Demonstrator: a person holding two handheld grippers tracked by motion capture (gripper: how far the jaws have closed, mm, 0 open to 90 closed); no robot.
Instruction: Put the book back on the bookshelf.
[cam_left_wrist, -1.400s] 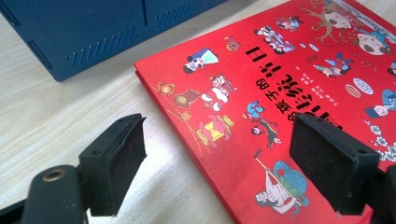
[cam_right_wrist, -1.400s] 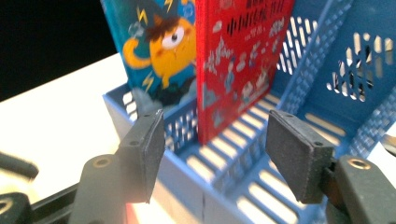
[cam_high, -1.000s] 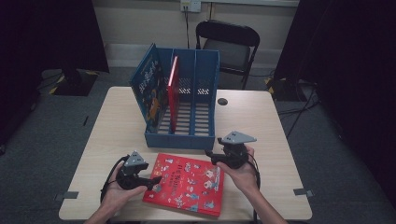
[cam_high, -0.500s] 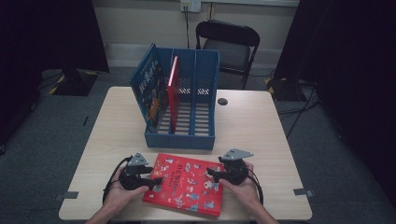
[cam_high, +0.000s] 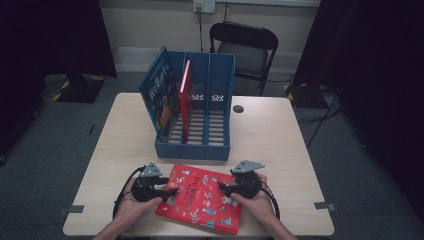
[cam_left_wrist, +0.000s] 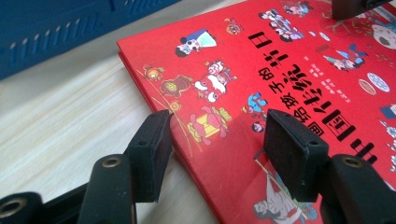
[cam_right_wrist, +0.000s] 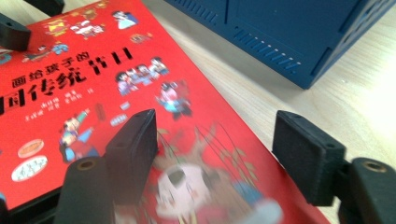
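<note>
- A flat red picture book with cartoon figures and black characters on its cover (cam_high: 201, 198) lies on the pale wooden table (cam_high: 280, 140), near the front edge, just in front of the blue plastic file rack (cam_high: 206, 100).
- The left gripper (cam_high: 167, 190) sits at the book's left edge. Its jaws have just been closing and now straddle that edge, one pad (cam_left_wrist: 152, 149) on the table side, the other over the cover; whether they press on it I cannot tell.
- The right gripper (cam_high: 222, 189) is at the book's right side, jaws parted, one above the cover (cam_right_wrist: 93, 93), one beyond the edge, not pinching.
- In the rack stand a blue illustrated book (cam_high: 159, 95) and a thin red book (cam_high: 185, 95).
</note>
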